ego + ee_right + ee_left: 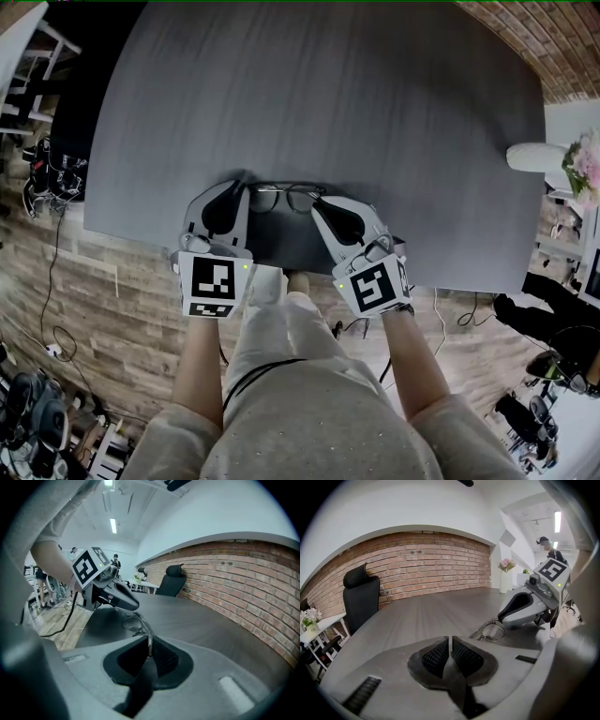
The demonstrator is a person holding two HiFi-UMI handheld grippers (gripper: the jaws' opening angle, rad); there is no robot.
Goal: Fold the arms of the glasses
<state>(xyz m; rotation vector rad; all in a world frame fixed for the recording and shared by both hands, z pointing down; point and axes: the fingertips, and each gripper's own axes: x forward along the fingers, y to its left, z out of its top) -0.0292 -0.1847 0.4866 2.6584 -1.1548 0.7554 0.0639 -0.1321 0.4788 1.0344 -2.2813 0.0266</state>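
Observation:
Thin dark-rimmed glasses (286, 197) lie close to the front edge of the grey table (319, 84), between my two grippers. My right gripper (319, 202) is shut on one thin arm of the glasses; in the right gripper view that arm (146, 629) runs from the lenses (132, 623) back into the shut jaws (149, 645). My left gripper (242, 187) sits at the other end of the frame. Its jaws (450, 644) are shut with nothing seen between them. In the left gripper view the glasses (491, 631) lie off to the right, under the tip of the right gripper (501, 618).
A white vase (536, 156) with pink flowers stands at the table's right edge. Beyond the table's far side are a black office chair (361, 597) and a brick wall. The table's front edge (281, 270) runs just behind both grippers, with cables on the wooden floor below.

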